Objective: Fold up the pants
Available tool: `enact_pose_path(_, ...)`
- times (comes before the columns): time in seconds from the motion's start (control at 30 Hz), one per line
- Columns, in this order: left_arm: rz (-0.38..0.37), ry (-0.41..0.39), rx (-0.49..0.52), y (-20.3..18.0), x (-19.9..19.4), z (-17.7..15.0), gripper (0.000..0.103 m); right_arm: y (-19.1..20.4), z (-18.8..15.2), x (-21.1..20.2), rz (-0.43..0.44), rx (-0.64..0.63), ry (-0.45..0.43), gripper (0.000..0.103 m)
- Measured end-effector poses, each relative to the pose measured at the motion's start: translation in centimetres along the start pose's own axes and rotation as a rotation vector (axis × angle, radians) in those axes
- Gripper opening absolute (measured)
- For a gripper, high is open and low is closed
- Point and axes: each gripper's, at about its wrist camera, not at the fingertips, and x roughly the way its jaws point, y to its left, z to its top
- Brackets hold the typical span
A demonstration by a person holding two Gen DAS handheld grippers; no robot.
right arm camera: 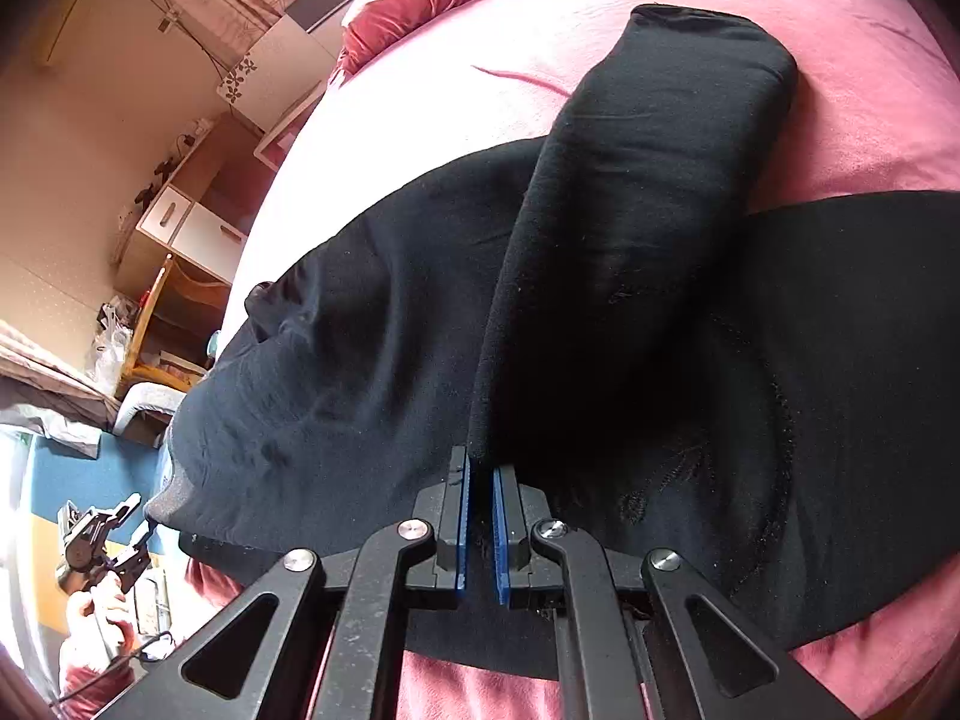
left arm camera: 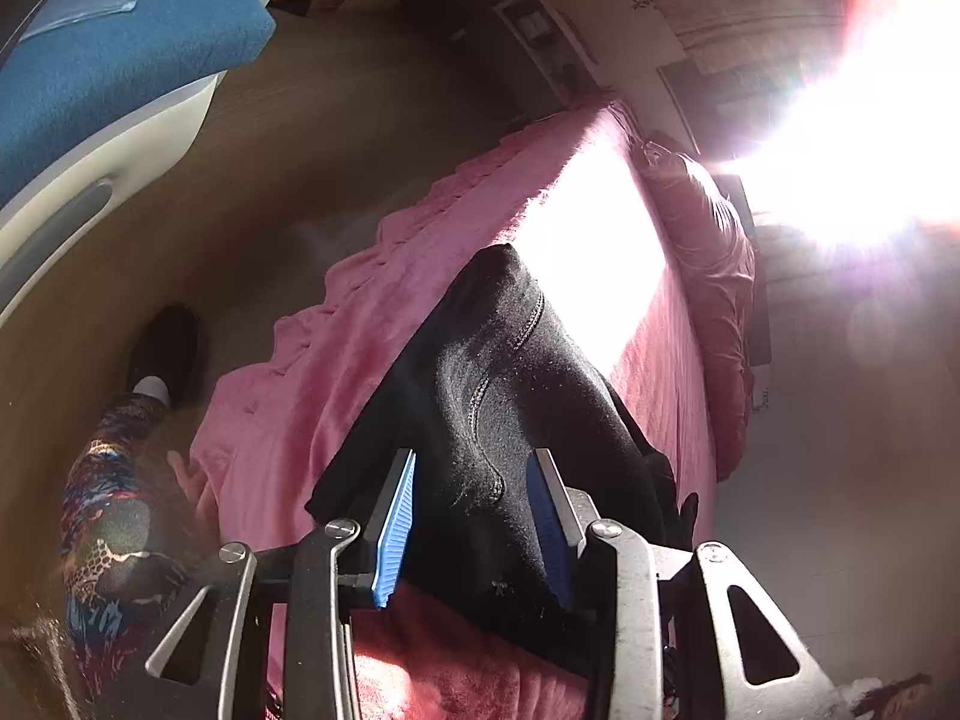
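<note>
Black pants lie across a pink bed. In the right wrist view one leg is folded up and runs away from my right gripper, whose blue pads are nearly closed on that leg's edge. In the left wrist view my left gripper has black pants fabric bunched between its blue pads, lifted above the bed. The left gripper also shows in the right wrist view, at the pants' left end.
A pink pillow lies at the head of the bed. A blue and white cabinet stands across the floor. The person's patterned leg and black shoe stand beside the bed. Strong window glare washes out the upper right.
</note>
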Motion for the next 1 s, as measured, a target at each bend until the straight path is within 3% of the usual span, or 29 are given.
enact_pose_path(0.27, 0.061, -0.013, 0.021, -0.5, 0.3, -1.0, 0.034, 0.3, -0.1, -0.2, -0.006, 0.009, -0.013, 0.007)
enact_pose_path(0.37, 0.085, -0.026, 0.113, -2.2, 0.1, -0.9, 0.01, 0.4, 0.1, -1.4, 0.006, 0.001, -0.036, 0.007)
enact_pose_path(0.47, 0.07, -0.051, 0.188, -4.1, -1.0, -1.0, 0.009, 0.8, 0.3, -3.3, 0.023, -0.027, -0.068, 0.007)
enact_pose_path(0.57, 0.106, -0.058, 0.234, -4.5, -1.5, -1.0, 0.008, 0.7, -0.1, -4.3, 0.029, -0.043, -0.071, 0.007)
enact_pose_path(0.77, 0.205, -0.009, 0.187, -1.5, 0.3, -1.1, 0.007, -0.9, -2.1, -2.2, -0.022, -0.021, 0.001, 0.007)
enact_pose_path(1.0, 0.222, -0.002, 0.204, -1.2, 0.1, -1.6, 0.007, -1.0, -2.2, -2.4, -0.027, -0.028, 0.001, 0.007)
